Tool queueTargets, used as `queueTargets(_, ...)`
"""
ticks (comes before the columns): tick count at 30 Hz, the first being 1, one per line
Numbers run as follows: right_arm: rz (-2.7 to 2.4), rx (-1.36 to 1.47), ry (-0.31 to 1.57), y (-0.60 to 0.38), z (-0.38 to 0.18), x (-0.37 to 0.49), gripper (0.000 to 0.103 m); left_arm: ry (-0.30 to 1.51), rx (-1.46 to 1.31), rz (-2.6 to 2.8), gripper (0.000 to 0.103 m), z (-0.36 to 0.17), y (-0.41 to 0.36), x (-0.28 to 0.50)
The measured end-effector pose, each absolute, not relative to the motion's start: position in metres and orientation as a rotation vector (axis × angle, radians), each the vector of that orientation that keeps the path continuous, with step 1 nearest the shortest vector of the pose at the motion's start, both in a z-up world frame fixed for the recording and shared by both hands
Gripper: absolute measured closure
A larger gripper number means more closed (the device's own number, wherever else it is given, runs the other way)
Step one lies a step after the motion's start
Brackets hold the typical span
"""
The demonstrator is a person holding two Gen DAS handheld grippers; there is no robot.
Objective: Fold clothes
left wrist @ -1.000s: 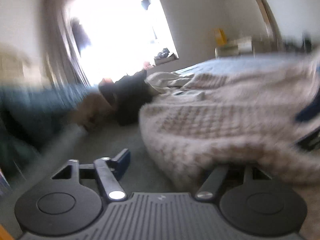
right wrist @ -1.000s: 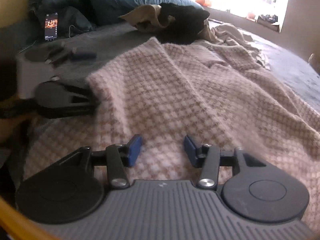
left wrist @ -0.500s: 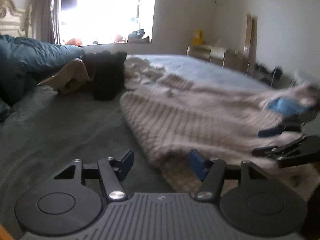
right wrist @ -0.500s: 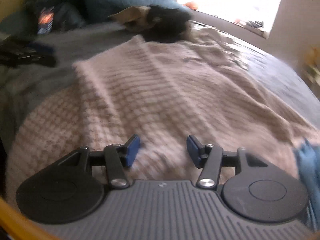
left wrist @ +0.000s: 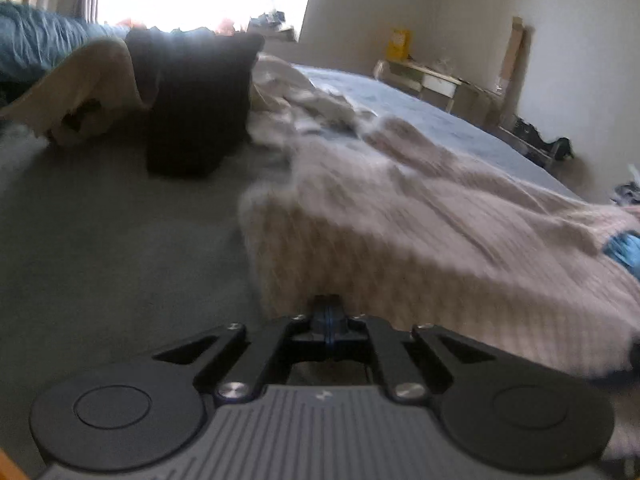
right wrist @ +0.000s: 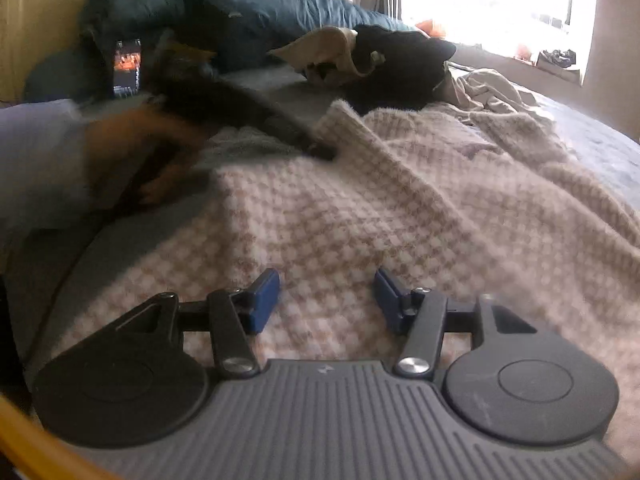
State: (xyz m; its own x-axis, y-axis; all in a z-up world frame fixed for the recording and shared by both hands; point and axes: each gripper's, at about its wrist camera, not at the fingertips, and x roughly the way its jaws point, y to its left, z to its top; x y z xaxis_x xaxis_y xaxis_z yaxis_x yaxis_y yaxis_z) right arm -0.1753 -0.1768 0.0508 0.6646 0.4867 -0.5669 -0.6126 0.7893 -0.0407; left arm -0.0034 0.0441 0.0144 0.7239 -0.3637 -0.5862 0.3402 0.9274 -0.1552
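Observation:
A pink-and-beige knit sweater (left wrist: 420, 240) lies spread over the grey bed (left wrist: 100, 240). My left gripper (left wrist: 329, 320) sits at the sweater's near left edge, its blue pads pressed together on the fabric's rim. In the right wrist view that same gripper (right wrist: 316, 148) shows as a dark blur, held by a hand (right wrist: 140, 148), pinching the sweater (right wrist: 360, 220) at its far left edge. My right gripper (right wrist: 326, 300) hovers low over the sweater's near part, open, with nothing between its fingers.
A black garment (left wrist: 196, 108) and a beige one (left wrist: 92, 80) lie crumpled beyond the sweater, with a blue duvet (left wrist: 32, 44) behind. A lit phone (right wrist: 127, 68) leans against the duvet. A pale crumpled cloth (right wrist: 492, 88) lies near the window. A desk (left wrist: 432, 80) stands by the far wall.
My left gripper has moved up to the sweater's edge and gone from open to shut there. My right gripper has stayed open over the sweater.

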Motion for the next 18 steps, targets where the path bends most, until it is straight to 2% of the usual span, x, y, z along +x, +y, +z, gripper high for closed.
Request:
queueTargets(4, 0.617, -0.255, 0.544, -0.18, 0.051, -0.181, 0.051, 0.606, -0.1, -0.391, 0.099, 0.003, 0.044, 0.038)
queueTargets(11, 0.591, -0.248, 0.561, -0.179, 0.073, -0.191, 0.05, 0.611, -0.663, -0.539, 0.1, -0.028, 0.112, 0.068)
queueTargets(14, 0.581, -0.179, 0.515, -0.179, 0.107, -0.191, 0.048, 0.598, -0.577, -0.528, 0.1, -0.019, 0.102, 0.061)
queueTargets(16, 0.548, -0.167, 0.476, -0.167, 0.115, -0.172, 0.047, 0.58, -0.484, -0.523, 0.093, -0.011, 0.09, 0.056)
queueTargets(18, 0.54, -0.171, 0.471, -0.146, 0.109, -0.151, 0.047, 0.561, -0.432, -0.536, 0.078, -0.007, 0.084, 0.052)
